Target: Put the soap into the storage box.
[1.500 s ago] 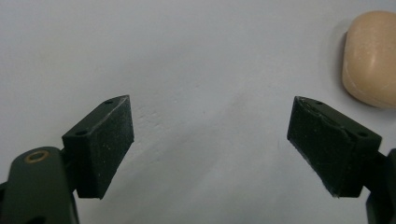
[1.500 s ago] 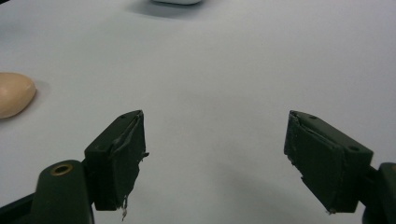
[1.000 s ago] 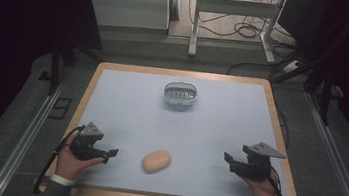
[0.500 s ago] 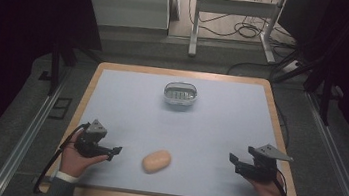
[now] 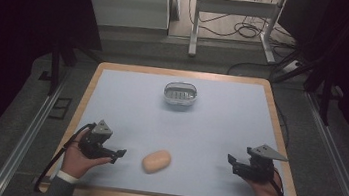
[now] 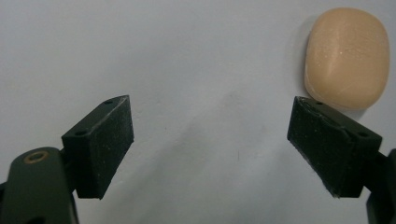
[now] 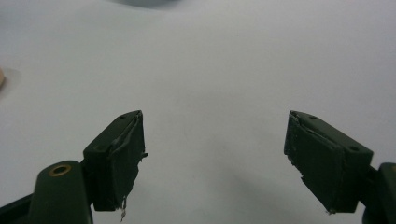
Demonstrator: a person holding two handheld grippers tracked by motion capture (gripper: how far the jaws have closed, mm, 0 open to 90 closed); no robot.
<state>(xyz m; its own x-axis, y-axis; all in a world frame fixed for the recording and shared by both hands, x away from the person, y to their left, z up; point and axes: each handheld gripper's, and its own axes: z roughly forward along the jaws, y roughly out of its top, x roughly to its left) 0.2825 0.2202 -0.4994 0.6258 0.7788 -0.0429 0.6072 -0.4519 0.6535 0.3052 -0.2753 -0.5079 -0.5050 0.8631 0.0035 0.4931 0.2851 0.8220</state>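
High view: soap bar (image 5: pixel 156 161) lies just beside left hand-held gripper (image 5: pixel 116 153).

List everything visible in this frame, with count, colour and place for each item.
soap bar: one, peach-orange, lying on the near part of the table, just right of the left gripper.
soap dish: one, metal with a slotted base, at the far middle of the table.
table: one, pale blue top with a wooden edge.
metal frame: one, pale grey, on the floor beyond the table, with cables by it.
left gripper: one, black, jaws open, near left.
right gripper: one, black, jaws open, near right.
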